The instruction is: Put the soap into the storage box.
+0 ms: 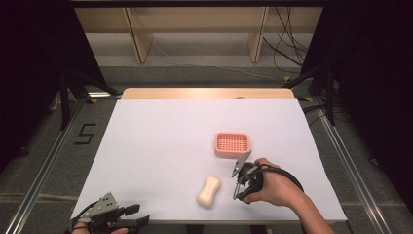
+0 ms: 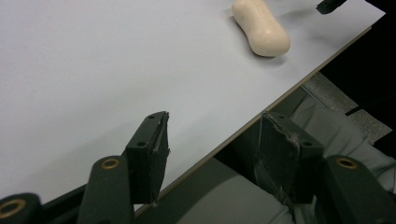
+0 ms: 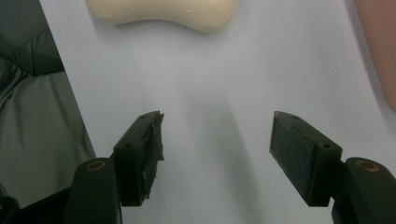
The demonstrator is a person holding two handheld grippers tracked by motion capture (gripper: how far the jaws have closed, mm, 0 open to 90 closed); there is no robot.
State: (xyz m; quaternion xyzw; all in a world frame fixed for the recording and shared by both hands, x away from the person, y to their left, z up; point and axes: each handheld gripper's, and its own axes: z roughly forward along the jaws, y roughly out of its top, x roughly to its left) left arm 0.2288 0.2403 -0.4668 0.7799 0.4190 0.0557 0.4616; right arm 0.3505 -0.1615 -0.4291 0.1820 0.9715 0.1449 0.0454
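Observation:
A cream, peanut-shaped soap bar lies near the front of the white table. Behind it and a little to the right stands an empty pink slatted soap dish. My right gripper hovers just right of the soap with its jaws pointing at it, open and with nothing between them. In the right gripper view the soap lies ahead and the dish edge is at the right. My left gripper rests open at the front left edge. In the left gripper view the soap is far ahead.
The table's front edge runs under the left jaws, with the person's grey-clad lap below it. Wooden shelf legs and loose cables lie on the floor beyond the table. Dark stands flank both sides.

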